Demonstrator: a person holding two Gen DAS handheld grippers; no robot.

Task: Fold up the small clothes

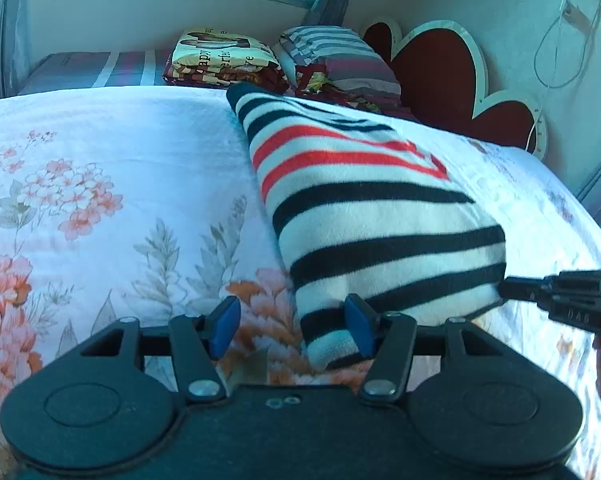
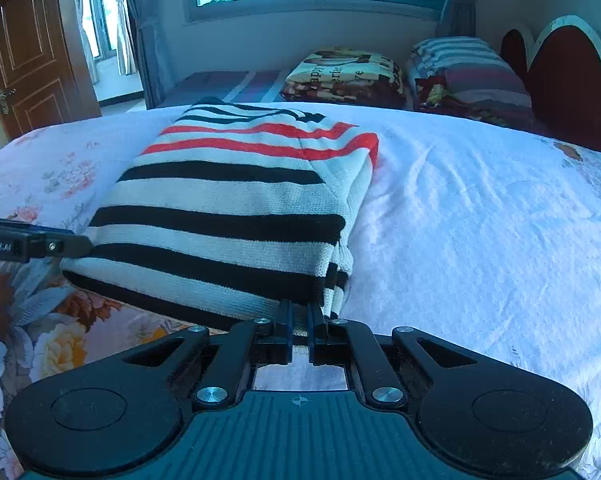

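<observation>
A folded striped sweater (image 1: 364,216), white with black and red stripes, lies on the floral bedspread (image 1: 100,184). My left gripper (image 1: 292,326) is open, its blue pads wide apart; the near left corner of the sweater lies against the right pad. My right gripper (image 2: 300,326) is shut on the near right corner of the sweater (image 2: 228,208), with the knit edge pinched between its pads. The right gripper also shows at the right edge of the left wrist view (image 1: 508,290), at the sweater's corner. The left gripper's tip shows at the left of the right wrist view (image 2: 80,244).
Folded blankets (image 1: 220,60) and a striped pillow (image 1: 340,56) lie at the far end of the bed. A red heart-shaped headboard (image 1: 444,68) stands to the right. A window and curtains are behind; a wooden door (image 2: 24,48) is at far left.
</observation>
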